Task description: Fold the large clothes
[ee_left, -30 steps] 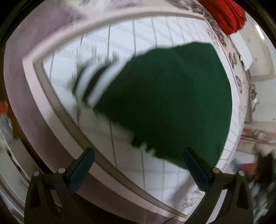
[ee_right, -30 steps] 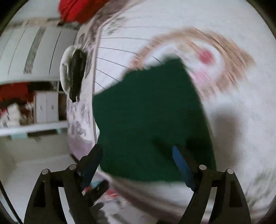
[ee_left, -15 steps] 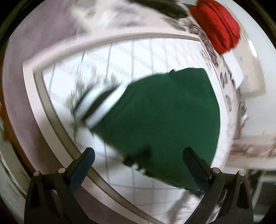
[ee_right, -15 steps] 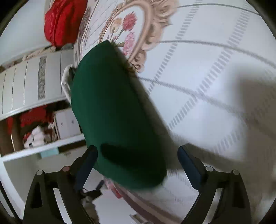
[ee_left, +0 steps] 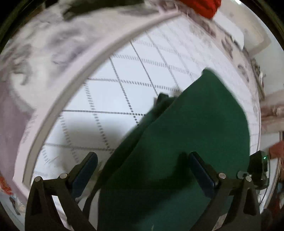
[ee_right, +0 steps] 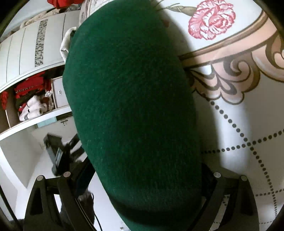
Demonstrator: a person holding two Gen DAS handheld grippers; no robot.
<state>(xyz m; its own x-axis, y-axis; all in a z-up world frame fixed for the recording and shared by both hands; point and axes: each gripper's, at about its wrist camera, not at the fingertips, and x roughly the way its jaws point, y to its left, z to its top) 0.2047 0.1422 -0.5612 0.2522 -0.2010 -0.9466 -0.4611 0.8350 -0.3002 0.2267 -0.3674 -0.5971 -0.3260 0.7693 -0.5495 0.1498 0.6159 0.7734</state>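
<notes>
Nearest the lenses, the left tool [ee_left: 142,170] had its blue pads spread wide, the dark green garment [ee_left: 186,142] passing between and beneath them without either pad visibly pressing it. The right tool [ee_right: 143,179] also stood with its fingers apart, though the cloth bulged over the gap and hid most of the right pad, so contact could not be made out. The garment, a thick knit to judge by its fuzzy surface in the right wrist view, lay partly folded on a quilted white bedspread [ee_left: 110,99] with dotted grid lines and a printed pink carnation [ee_right: 211,21]. It looked soft, limp and fairly light, likely to sag and slip its layers if lifted by one point; the doubled near edge, taken at both corners, seemed the surest hold. Beyond, red clothing [ee_left: 202,7] sat at the bed's far edge.
</notes>
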